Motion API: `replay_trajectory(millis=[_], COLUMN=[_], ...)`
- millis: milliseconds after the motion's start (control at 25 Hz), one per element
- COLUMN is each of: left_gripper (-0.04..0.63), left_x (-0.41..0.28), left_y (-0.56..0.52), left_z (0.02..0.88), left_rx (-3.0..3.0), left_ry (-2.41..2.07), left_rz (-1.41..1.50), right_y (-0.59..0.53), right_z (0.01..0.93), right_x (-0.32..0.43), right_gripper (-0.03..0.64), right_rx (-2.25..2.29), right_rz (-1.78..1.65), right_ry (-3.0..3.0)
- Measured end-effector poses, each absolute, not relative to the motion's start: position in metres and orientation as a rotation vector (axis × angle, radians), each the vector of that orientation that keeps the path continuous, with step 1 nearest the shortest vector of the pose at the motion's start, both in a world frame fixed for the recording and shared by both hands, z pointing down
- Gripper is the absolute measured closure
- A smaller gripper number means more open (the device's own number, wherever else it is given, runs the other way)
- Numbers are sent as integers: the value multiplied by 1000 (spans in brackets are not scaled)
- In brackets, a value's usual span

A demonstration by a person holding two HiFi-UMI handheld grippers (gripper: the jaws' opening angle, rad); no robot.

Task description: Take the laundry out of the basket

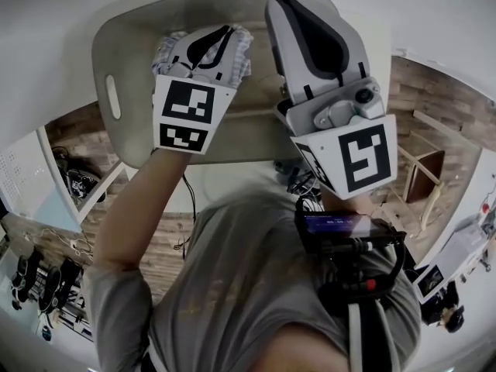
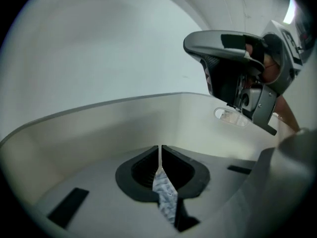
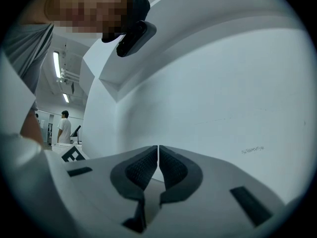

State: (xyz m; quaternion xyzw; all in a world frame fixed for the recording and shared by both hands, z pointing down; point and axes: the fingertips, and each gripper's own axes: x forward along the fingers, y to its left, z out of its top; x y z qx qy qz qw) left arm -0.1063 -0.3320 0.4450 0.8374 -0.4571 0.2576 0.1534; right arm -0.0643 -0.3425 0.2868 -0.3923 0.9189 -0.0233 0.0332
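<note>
The beige laundry basket (image 1: 124,29) stands in front of me, with a slot handle (image 1: 113,97) in its side; its pale inner wall (image 2: 124,118) fills the left gripper view. My left gripper (image 1: 208,43) hangs over the basket's inside, shut on a piece of pale checked laundry (image 1: 242,49). A strip of that patterned cloth (image 2: 166,197) runs down between the closed pads behind the left gripper's tips (image 2: 159,150). My right gripper (image 1: 283,0) is held up beside it, over the basket's right part. Its jaws (image 3: 158,150) are shut with nothing between them, and it faces a white wall.
Wooden floor surrounds the basket. A small wooden table (image 1: 422,173) stands to the right, and dark shoes (image 1: 46,277) lie at the left. A black device (image 1: 349,235) hangs on my chest. A person (image 3: 64,128) stands far off in the right gripper view.
</note>
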Motion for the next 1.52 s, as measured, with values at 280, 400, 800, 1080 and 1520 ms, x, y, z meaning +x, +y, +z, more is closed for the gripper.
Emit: replay_trajectory(millis=[280, 400, 800, 1080, 1520], left_gripper=[484, 465, 402, 450, 588], left_x=[-102, -101, -103, -109, -114], left_y=[-325, -322, -305, -309, -313], left_z=[473, 485, 533, 549, 557], left_rx=[2348, 2322, 2206, 2201, 2231], left_ry=[-1211, -1173, -1025, -1022, -1019], left_rz=[879, 923, 1058, 1140, 1252], right_y=[-340, -338, -333, -332, -332], right_z=[284, 281, 280, 278, 280], right_x=[-66, -67, -70, -71, -67], right_gripper=[603, 603, 603, 603, 603], right_rx=[-1151, -1132, -1107, -1103, -1120], right_rz=[-134, -138, -135, -140, -147], right_ry=[2809, 2805, 2808, 2803, 2793])
